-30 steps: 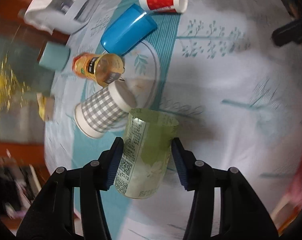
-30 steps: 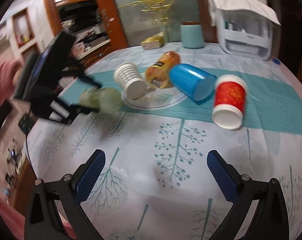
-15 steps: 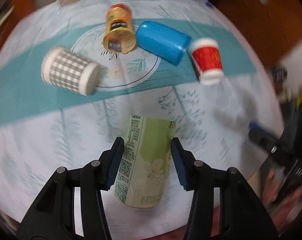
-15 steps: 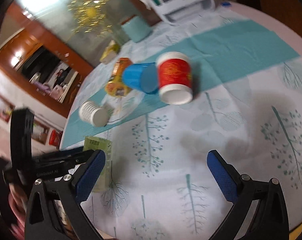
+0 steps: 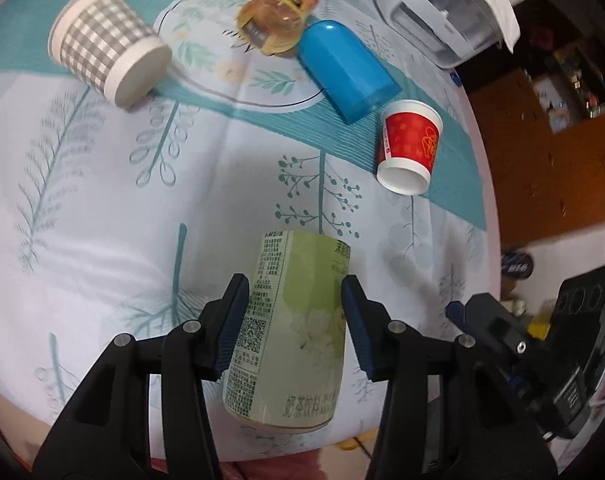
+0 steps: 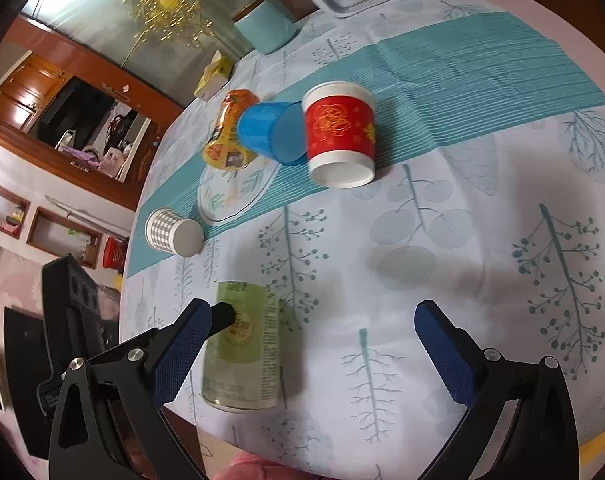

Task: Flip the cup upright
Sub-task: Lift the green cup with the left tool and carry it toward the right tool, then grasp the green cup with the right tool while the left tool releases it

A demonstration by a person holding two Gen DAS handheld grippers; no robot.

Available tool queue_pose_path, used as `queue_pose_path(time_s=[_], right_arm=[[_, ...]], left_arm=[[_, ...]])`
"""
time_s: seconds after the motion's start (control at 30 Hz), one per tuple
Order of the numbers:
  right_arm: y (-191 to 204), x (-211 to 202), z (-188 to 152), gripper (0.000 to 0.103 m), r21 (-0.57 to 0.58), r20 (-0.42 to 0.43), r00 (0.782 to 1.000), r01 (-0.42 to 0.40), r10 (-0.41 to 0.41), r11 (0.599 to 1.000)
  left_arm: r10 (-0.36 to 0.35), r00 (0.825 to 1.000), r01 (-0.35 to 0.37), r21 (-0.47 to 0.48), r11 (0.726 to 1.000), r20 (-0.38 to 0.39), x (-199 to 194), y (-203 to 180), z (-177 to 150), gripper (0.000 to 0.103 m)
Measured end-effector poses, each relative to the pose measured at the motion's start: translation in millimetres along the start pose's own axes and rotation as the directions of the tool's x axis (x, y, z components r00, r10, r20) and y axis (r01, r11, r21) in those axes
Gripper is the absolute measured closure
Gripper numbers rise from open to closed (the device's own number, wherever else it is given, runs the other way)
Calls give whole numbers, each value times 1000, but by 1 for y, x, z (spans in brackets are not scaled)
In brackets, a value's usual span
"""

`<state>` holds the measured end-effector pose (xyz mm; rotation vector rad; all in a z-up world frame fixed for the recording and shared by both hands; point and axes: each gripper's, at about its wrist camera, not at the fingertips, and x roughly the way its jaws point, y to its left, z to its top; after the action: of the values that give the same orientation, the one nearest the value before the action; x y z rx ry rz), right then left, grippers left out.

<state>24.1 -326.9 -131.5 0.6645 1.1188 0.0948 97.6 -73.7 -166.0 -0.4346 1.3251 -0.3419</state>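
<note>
My left gripper is shut on a pale green printed cup, held near the table's front edge with its wide rim toward the camera. The same green cup shows low in the right wrist view, with a left fingertip against its side. My right gripper is open and empty above the tablecloth, to the right of the green cup. A red paper cup lies on its side further in.
On the round table's leaf-print cloth lie a grey checked paper cup, an orange cup and a blue cup. A white appliance and a teal canister stand at the far edge.
The left gripper has swung round with the green cup, which now sits lower and nearer the table's front edge. The right gripper has shifted its view and stayed open.
</note>
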Motion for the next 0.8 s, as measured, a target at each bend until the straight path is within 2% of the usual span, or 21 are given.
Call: queue_pose_path(time_s=[0.03,0.13,0.27,0.47,0.6,0.7,0.8], right_arm=[[4,0,0,0,-8,-1,1000,0,0,1000],[13,3,0,0,-28,-6,1000,1,-1,1000],[23,9,0,0,-40,-24,1000,-6,5,999],[41,30,-2,0,-55,-78,997,-12,8,998],[50,59,-8,0,-54,-149,989,-23,14,998],[53,75,-12,0,-29,-171,985,-28,23,999],[55,84,-16,3,13,-141,989,-37,38,999]], left_arm=[[-7,1000,7,-13,1000,-20,2,3,1,51],[-44,996,39,-67,997,-76,3,13,3,50],[-19,996,17,-26,1000,-83,-6,11,3,44],[95,995,-95,52,994,2,-36,20,-2,43],[198,973,-210,96,973,119,-55,38,-12,42],[227,958,-246,98,964,174,-60,54,-21,42],[189,963,-211,98,973,189,-62,70,-26,42]])
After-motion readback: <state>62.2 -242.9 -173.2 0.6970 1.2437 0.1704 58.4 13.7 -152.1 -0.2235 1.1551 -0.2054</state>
